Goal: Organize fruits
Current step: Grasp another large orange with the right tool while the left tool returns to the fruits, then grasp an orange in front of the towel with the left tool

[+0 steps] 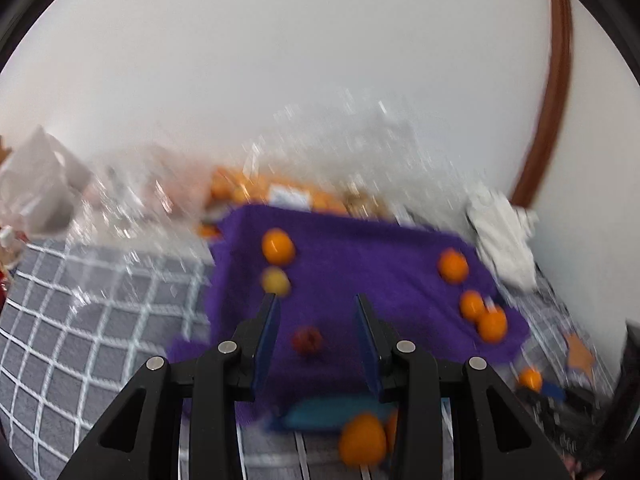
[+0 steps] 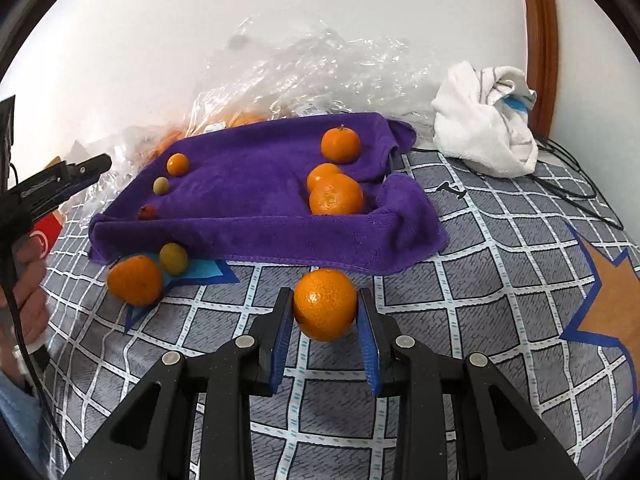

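Observation:
My right gripper (image 2: 325, 309) is shut on a tangerine (image 2: 325, 304), held just above the checked bedcover in front of the purple towel (image 2: 256, 216). On the towel lie three tangerines (image 2: 336, 196) at the right. A small orange fruit (image 2: 177, 164), a small greenish one (image 2: 161, 186) and a small red one (image 2: 147, 212) lie at the left. My left gripper (image 1: 316, 298) is open over the towel's near edge, with nothing between its fingers. The red fruit (image 1: 307, 341) lies on the towel beyond them. The left wrist view is blurred.
A tangerine (image 2: 135, 280) and a green fruit (image 2: 173, 258) lie on the bedcover at the towel's front left corner. A crumpled clear plastic bag (image 2: 304, 76) with more oranges sits behind the towel. A white cloth (image 2: 486, 120) and cables lie at the back right.

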